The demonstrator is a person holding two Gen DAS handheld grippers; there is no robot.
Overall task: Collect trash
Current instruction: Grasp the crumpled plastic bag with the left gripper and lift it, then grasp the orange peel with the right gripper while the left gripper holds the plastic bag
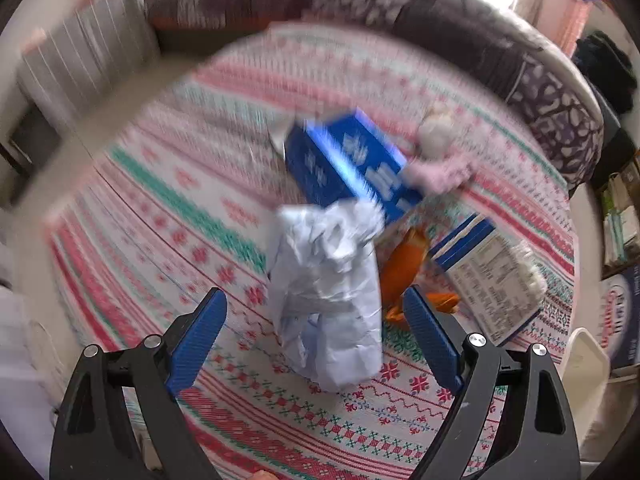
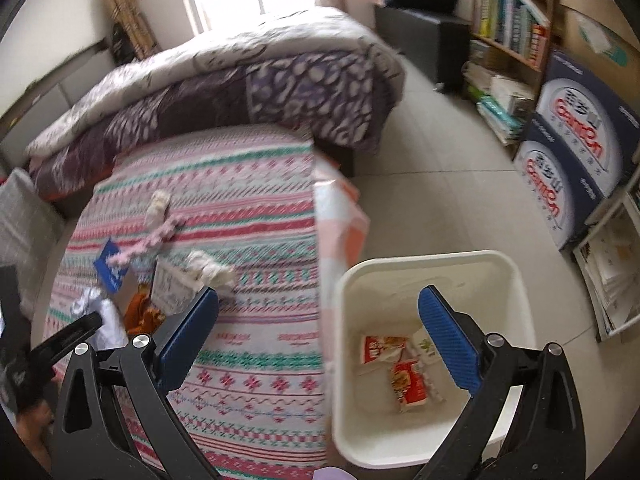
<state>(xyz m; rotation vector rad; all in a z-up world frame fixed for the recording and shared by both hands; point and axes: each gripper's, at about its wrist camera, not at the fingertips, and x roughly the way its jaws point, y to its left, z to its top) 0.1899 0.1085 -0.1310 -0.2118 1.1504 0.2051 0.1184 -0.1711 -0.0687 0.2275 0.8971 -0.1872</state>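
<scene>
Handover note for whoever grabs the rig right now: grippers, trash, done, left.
Left gripper: open, empty, pointing down at the crumpled white paper on the bed; pads not touching it.
Right gripper: open, empty, over the white bin's bed-side rim.
Done: a few red-and-white wrappers lie in the bin.
Left on the patterned bedspread: the paper, blue carton, orange wrapper, flattened box with a nutrition label, pale paper wads and a pink strip.
</scene>
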